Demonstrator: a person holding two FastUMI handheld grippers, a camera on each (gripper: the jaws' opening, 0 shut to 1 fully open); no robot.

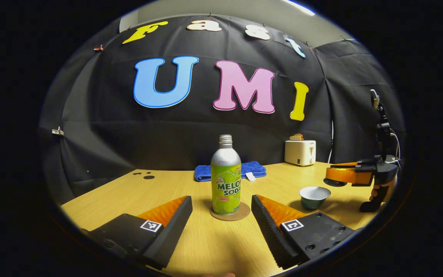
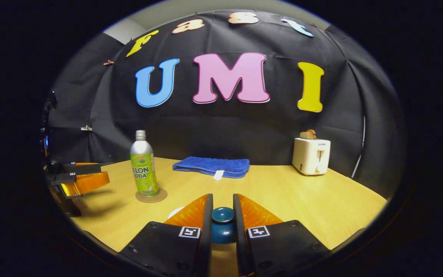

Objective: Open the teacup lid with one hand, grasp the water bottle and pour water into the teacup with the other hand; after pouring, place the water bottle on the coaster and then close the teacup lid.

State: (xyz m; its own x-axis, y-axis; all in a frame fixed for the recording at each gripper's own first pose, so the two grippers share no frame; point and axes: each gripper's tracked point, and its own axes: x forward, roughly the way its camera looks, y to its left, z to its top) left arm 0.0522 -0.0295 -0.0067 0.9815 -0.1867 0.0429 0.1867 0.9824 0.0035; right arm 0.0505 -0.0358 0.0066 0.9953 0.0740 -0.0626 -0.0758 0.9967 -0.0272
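Observation:
A silver and green soda bottle (image 1: pixel 225 181) stands upright on a round cork coaster (image 1: pixel 240 214) at mid table. My left gripper (image 1: pixel 220 198) is open, a finger on each side just short of the bottle, touching nothing. To the right the teacup (image 1: pixel 314 196) sits uncovered. Farther right and above the table, my right gripper (image 1: pixel 346 175) holds the dark teal lid (image 1: pixel 333 182). In the right gripper view, my right gripper (image 2: pixel 222 209) is shut on the lid's knob (image 2: pixel 222 216). The bottle (image 2: pixel 143 165), the coaster (image 2: pixel 151 196) and the left gripper (image 2: pixel 85 181) appear at left.
A folded blue towel (image 1: pixel 230 170) lies at the back of the wooden table (image 1: pixel 214 246), behind the bottle. A white toaster (image 1: pixel 300 152) with bread in it stands at the back right. A hand (image 1: pixel 377 192) holds the right gripper's handle.

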